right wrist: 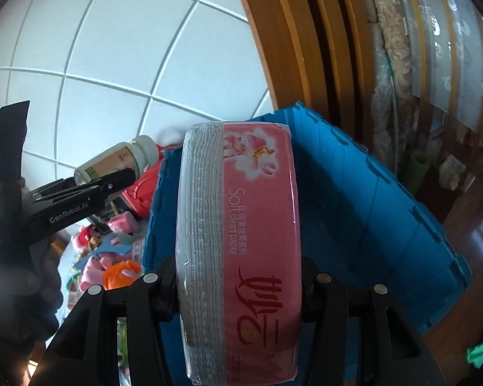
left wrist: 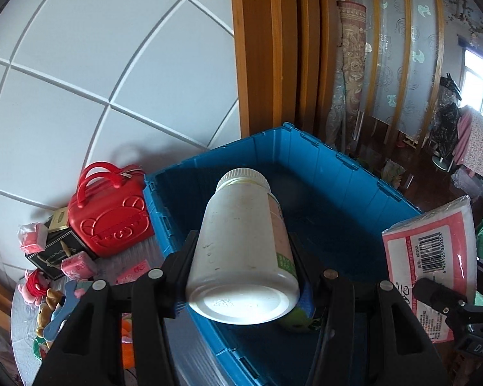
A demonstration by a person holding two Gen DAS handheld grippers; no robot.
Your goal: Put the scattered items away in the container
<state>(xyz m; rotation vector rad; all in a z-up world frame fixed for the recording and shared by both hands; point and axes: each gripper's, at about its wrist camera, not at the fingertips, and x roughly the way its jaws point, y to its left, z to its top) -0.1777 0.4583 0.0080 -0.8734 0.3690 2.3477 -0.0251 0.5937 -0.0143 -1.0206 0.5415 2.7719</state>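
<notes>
My left gripper [left wrist: 243, 257] is shut on a white plastic bottle [left wrist: 241, 247] with a white cap, held above the near-left part of the blue crate [left wrist: 354, 173]. The bottle also shows in the right wrist view [right wrist: 122, 157], with the left gripper [right wrist: 112, 185] around it. My right gripper [right wrist: 238, 276] is shut on a pink pack of tissue paper [right wrist: 241, 241], held over the crate [right wrist: 386, 209]. The pack shows at the right of the left wrist view [left wrist: 431, 257]. A green item [left wrist: 301, 318] lies on the crate floor under the bottle.
Left of the crate lie a red bear-face case [left wrist: 109, 212], black boxes [left wrist: 54, 251], small pink packets [left wrist: 77, 265] and plush toys [left wrist: 45, 302]. A white tiled wall stands behind. A wooden door frame [left wrist: 264, 48] and a dark wooden floor are to the right.
</notes>
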